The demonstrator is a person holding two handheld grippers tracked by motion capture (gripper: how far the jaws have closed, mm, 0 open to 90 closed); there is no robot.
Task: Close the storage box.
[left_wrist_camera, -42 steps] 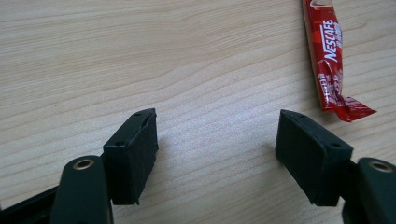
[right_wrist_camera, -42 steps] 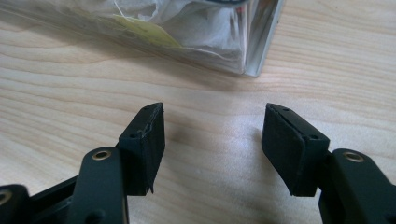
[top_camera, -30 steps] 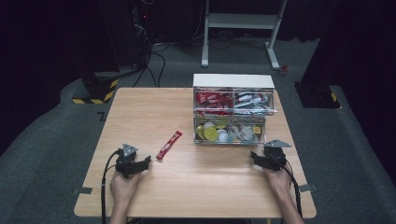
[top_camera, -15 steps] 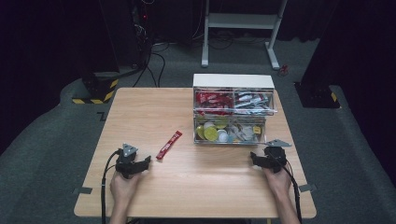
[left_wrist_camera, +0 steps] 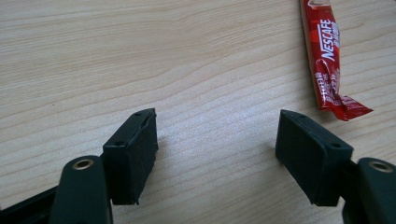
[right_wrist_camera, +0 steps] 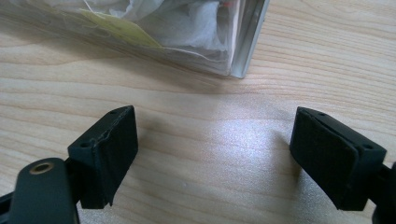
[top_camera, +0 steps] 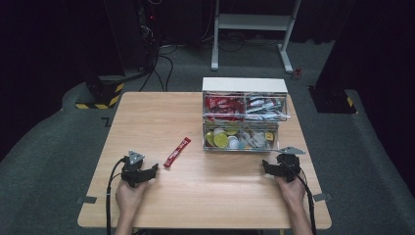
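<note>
A: Sachet (top_camera: 177, 152) is the item nearest our tongs: a red instant-coffee stick lying flat on the table (top_camera: 147, 112), slanted, just ahead and to the right of our left gripper (top_camera: 140, 174). In the left gripper view it sits at the upper right (left_wrist_camera: 327, 60), crimped end toward us, outside the jaws and touching neither.

B: Tongs state?

A: Both wide open, both empty. Left jaws rest low over bare wood. Right gripper (top_camera: 278, 168) has just been opening and now stands at full spread, nothing between its jaws; the right gripper view has the corner of the clear drawer box (right_wrist_camera: 238, 51) just ahead.

B: We judge the step in hand to be picking up the sachet with the left. How do we do it well?

A: Shift the jaws to the right so the stick lies between them, turn the wrist so the pads close across its narrow width, not along its length. It is thin and flat, so we keep the tips down at the wood and close near its middle; the crimped end would likely slip.

B: Room to move?

A: Plenty. Open table on the left and centre. The drawer box (top_camera: 243, 117) stands well to the right of the sachet, near the far edge. The near edge lies close behind both hands, so we work forward.
</note>
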